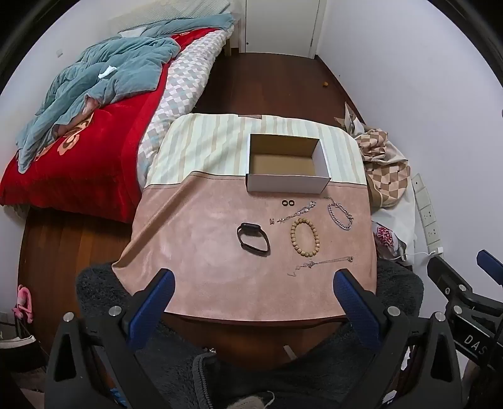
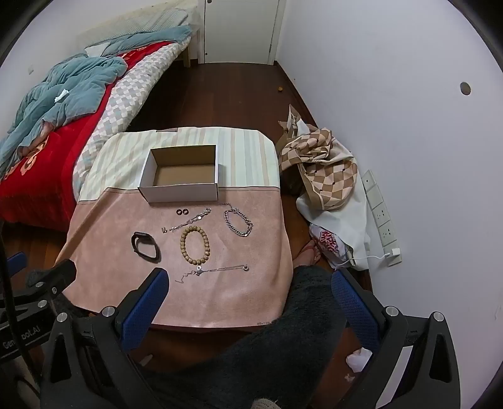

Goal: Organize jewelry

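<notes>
Left wrist view: nothing is sorted yet. The box [image 1: 287, 163] at 12 o'clock on the surface [image 1: 195, 239] sits empty; black band [image 1: 253, 241], bead bracelet [image 1: 304, 232], chain bracelet [image 1: 340, 215], two thin chains and small rings lie at its 6 o'clock. Left gripper [image 1: 254, 284] and right gripper [image 2: 250, 283] hover with fingers spread, holding nothing.

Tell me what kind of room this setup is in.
Most likely a bedroom in a home: a bed with a red blanket and rumpled blue quilt stands beside the small cloth-covered table, and a white door closes the far wall.
</notes>
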Action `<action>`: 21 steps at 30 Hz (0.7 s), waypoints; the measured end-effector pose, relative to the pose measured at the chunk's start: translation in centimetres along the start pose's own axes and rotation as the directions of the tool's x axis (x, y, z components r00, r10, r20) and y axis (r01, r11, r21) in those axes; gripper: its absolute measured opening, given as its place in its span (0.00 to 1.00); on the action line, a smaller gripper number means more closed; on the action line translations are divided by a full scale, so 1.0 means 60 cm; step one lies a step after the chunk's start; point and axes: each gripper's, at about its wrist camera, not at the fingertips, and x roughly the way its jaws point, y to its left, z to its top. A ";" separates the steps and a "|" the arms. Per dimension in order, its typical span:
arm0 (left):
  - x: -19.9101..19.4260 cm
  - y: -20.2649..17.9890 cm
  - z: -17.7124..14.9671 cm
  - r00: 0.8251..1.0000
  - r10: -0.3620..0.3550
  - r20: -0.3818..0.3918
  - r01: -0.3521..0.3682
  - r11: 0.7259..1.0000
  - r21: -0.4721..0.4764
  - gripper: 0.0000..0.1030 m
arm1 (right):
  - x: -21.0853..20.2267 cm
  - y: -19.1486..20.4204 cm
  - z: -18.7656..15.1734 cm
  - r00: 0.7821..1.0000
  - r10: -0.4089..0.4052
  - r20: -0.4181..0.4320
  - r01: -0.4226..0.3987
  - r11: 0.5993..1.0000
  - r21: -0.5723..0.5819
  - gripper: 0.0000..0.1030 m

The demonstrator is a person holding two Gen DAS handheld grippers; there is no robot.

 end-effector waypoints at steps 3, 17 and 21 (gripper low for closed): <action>0.000 0.000 0.000 1.000 -0.003 -0.002 0.003 1.000 -0.002 1.00 | 0.000 0.000 0.000 1.000 0.001 0.004 -0.001 1.000 0.002 1.00; 0.006 0.003 -0.009 1.000 -0.008 -0.006 0.008 1.000 -0.005 1.00 | 0.002 -0.001 -0.002 1.000 0.006 0.001 -0.006 1.000 0.004 1.00; 0.006 0.010 -0.008 1.000 -0.006 -0.004 0.006 1.000 -0.007 1.00 | 0.002 -0.001 -0.002 1.000 0.006 0.000 -0.006 1.000 0.004 1.00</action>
